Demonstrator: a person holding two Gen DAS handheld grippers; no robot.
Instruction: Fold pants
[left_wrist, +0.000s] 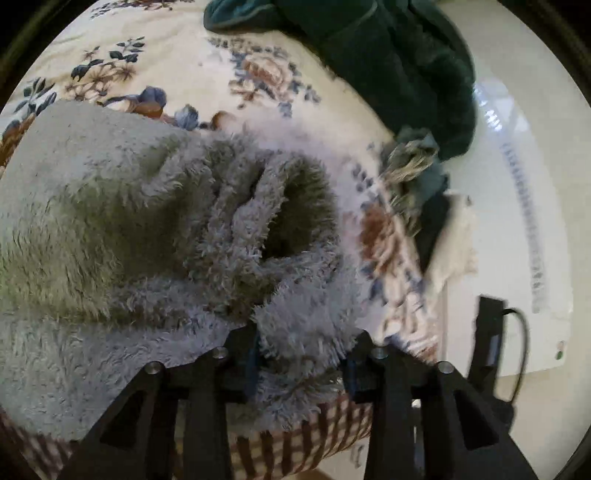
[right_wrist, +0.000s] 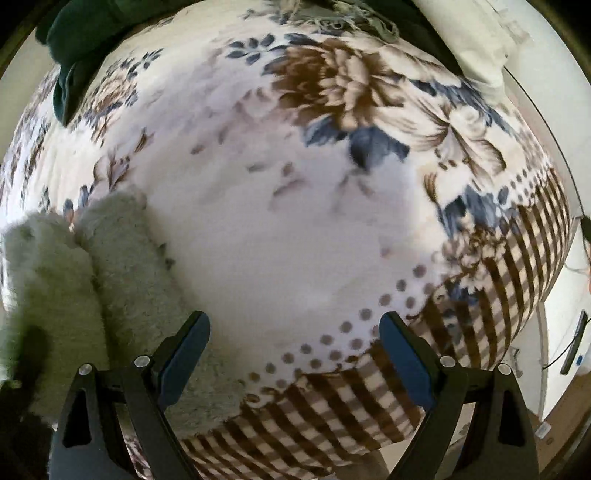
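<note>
Your left gripper (left_wrist: 301, 363) clamps a fluffy grey pants (left_wrist: 147, 229) fold, lower centre | your right gripper (right_wrist: 295, 354) gapes, holding nothing | pants lie left on floral blanket (right_wrist: 280, 229) | dark green garment (left_wrist: 388, 62) upper right

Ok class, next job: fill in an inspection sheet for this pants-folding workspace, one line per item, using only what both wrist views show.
Surface: floral blanket with a checked border, covering a bed.
Job's things: grey fleece pants, bunched rather than flat, near the bed's edge.
Clutter: dark green garment heaped at the far side; frayed blue-grey cloth beside it.
Grippers: left gripper has a fold of the pants filling the gap between its fingers; right gripper open and empty above the blanket.
Cables: black cable looping from a black device off the bed.
Surroundings: pale floor beside the bed.
</note>
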